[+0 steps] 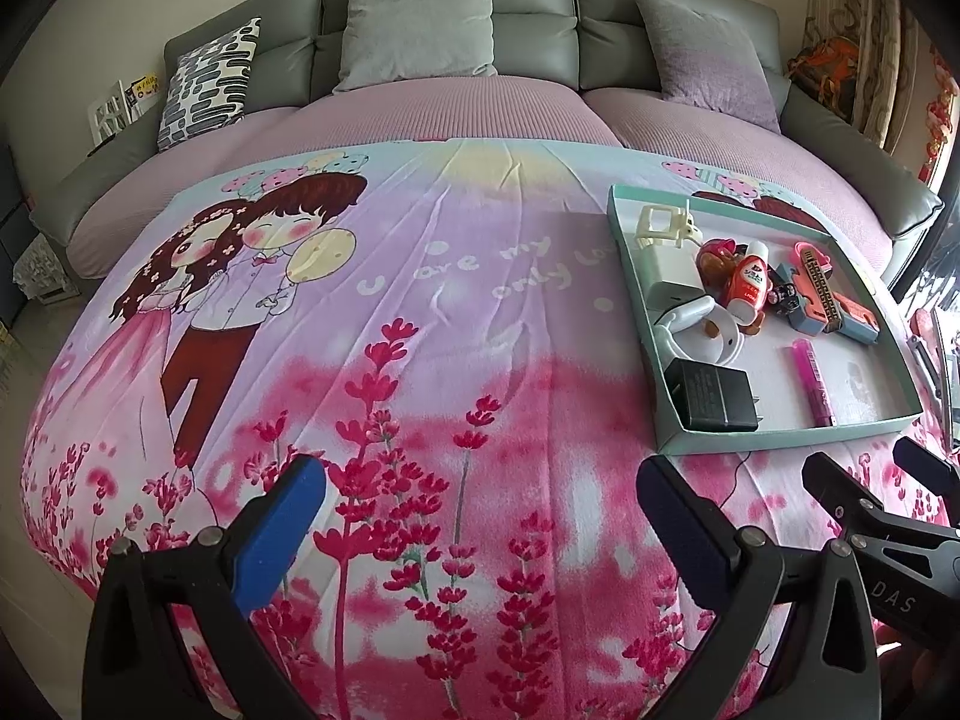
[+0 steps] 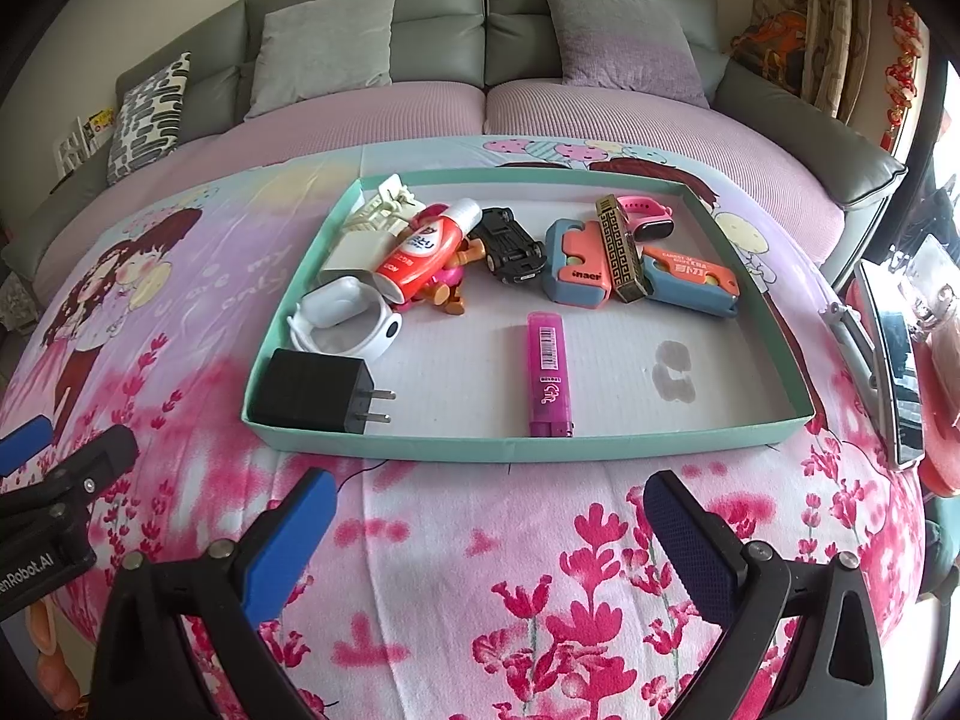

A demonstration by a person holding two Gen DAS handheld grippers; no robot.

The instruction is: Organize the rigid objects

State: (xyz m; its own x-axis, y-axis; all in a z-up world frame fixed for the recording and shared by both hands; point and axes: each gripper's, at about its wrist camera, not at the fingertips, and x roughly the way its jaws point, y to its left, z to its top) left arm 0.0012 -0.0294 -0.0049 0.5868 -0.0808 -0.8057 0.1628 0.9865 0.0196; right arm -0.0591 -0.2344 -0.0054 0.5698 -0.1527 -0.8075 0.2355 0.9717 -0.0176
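Observation:
A teal shallow tray [image 2: 420,450] lies on the flowered sheet; it also shows at the right of the left wrist view [image 1: 780,438]. In it lie a black charger [image 2: 315,390], a pink lighter [image 2: 547,372], a red-and-white tube [image 2: 423,252], a black toy car [image 2: 510,246], a gold harmonica [image 2: 621,246], orange-and-blue cases [image 2: 690,279], a pink watch [image 2: 648,216] and white items [image 2: 348,318]. My right gripper [image 2: 489,516] is open and empty just in front of the tray. My left gripper [image 1: 480,498] is open and empty over the bare sheet, left of the tray.
A grey sofa back with cushions [image 2: 327,45] runs along the far side. A standing mirror or screen [image 2: 888,354] and red objects sit at the right edge. The flowered sheet [image 1: 420,300] spreads left of the tray.

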